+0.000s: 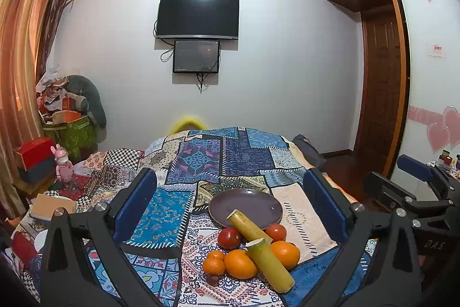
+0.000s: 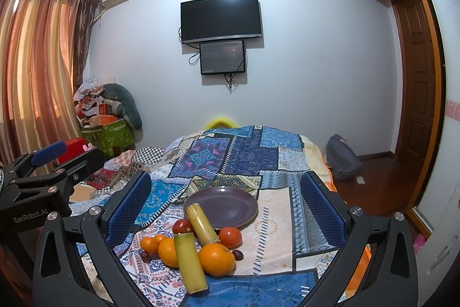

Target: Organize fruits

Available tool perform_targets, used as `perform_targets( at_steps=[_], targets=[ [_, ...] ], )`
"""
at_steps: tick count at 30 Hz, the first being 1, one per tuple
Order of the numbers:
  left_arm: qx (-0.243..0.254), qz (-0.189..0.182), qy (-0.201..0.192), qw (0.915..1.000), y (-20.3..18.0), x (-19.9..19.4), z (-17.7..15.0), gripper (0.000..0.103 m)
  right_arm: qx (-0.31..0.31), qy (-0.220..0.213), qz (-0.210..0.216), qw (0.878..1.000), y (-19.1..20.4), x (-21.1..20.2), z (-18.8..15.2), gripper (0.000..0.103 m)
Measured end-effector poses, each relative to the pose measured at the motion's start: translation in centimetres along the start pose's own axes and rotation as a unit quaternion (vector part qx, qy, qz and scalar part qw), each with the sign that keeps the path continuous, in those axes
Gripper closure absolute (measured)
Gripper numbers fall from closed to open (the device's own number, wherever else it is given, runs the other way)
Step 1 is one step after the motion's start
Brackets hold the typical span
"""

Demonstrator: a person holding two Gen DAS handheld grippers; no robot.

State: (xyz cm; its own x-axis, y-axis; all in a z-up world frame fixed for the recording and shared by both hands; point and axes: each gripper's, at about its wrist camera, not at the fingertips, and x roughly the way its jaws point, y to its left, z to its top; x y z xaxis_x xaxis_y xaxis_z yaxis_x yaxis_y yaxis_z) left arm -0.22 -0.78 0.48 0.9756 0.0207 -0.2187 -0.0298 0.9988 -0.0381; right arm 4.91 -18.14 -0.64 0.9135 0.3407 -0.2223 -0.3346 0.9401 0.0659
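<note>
1. Looks like the very start to me: nothing is on the plate [image 1: 244, 205] yet, and all the fruit sits in a pile on the quilt [image 1: 161, 217] just in front of it.
2. Left gripper [image 1: 238, 206] is spread wide and holding nothing. The pile lies ahead between its fingers, a bit right of centre.
3. Right gripper [image 2: 227, 209] is released too, wide apart, empty. The pile is ahead and slightly left of its centre.
4. Left to right in the right wrist view: small tangerine [image 2: 149, 244], orange [image 2: 168, 252], near cane piece [image 2: 189, 263], second orange [image 2: 216, 259], tomato [image 2: 230, 237].
5. Next move, I'd guess: drop over the near cane piece lying on top and close across its width.
6. Readable text: "GenRobot.AI" on the left gripper's body, "DAS" on the right one's.
</note>
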Motion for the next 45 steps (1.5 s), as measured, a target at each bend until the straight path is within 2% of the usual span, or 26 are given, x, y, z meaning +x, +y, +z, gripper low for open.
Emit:
perform_targets(
  at_steps=[29,32,39,45],
  targets=[
    [0.004,-0.004,0.007,1.0,-0.1,0.2,-0.4,0.0,0.007,0.01,0.012,1.0,0.3,0.4,-0.3,0.0],
    [0.008,-0.005,0.012,0.9999,-0.1,0.4,-0.6,0.005,0.012,0.02,0.02,1.0,-0.1,0.8,-0.6,0.001],
    [0.007,-0.012,0.052,0.9985,0.4,2.2,-1.8,0.027,0.011,0.064,0.035,0.997,-0.3,2.6,-2.1,0.029],
    [-0.001,-0.014,0.107,0.9942,1.8,4.5,-3.5,0.044,0.02,0.13,0.063,0.989,-0.9,4.8,-4.4,0.05]
  ],
)
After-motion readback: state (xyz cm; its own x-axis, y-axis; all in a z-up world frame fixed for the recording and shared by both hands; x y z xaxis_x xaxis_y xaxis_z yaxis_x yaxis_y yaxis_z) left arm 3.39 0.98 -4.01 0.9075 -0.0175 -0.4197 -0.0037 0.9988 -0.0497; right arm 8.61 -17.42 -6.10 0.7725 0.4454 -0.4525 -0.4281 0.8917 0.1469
